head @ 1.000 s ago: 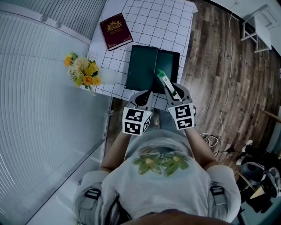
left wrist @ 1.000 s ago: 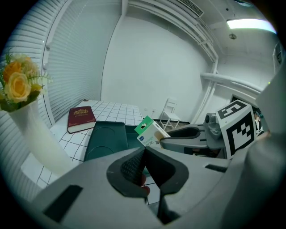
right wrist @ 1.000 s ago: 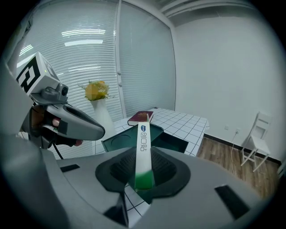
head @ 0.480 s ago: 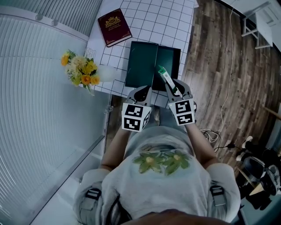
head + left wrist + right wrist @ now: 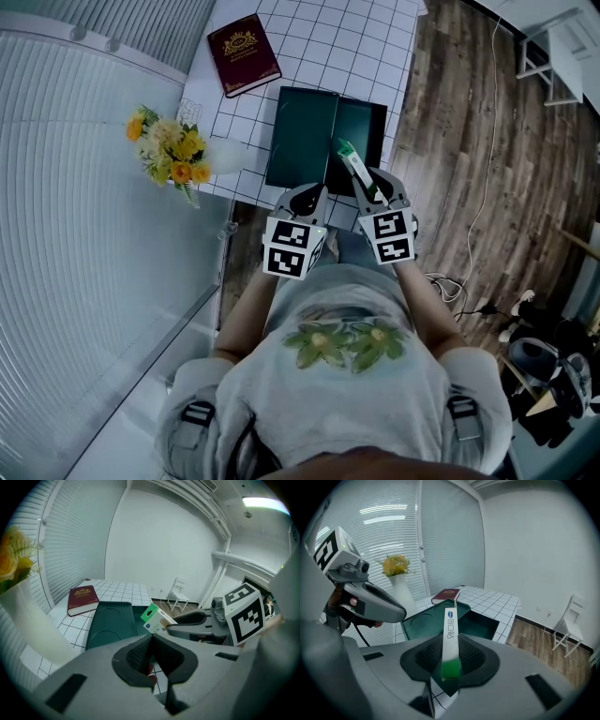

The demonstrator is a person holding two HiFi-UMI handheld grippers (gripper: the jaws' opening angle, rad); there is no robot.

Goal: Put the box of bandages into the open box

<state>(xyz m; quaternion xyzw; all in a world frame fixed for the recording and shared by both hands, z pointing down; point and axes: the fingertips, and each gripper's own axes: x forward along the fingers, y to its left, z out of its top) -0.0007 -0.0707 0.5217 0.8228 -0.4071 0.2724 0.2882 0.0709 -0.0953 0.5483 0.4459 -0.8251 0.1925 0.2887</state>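
Nearest, the left gripper [image 5: 150, 641] has its jaws pressed together with nothing between them. The right gripper [image 5: 451, 660] beside it clamps the box of bandages [image 5: 450, 637] edge-on, its far end over the open box [image 5: 309, 141]. Flowers [image 5: 172, 150] stand to the left, and a book [image 5: 244, 54] lies farther back on the table [image 5: 366, 52].

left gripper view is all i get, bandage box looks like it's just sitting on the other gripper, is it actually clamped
Observer: Yes. The right gripper view shows the right gripper shut on the box of bandages, edge-on, with its green end between the jaws.
Operator: ok and is it over the open box
Observer: In the head view its free end overlaps the near edge of the open box, on the tray side rather than the lid side. It is not inside.
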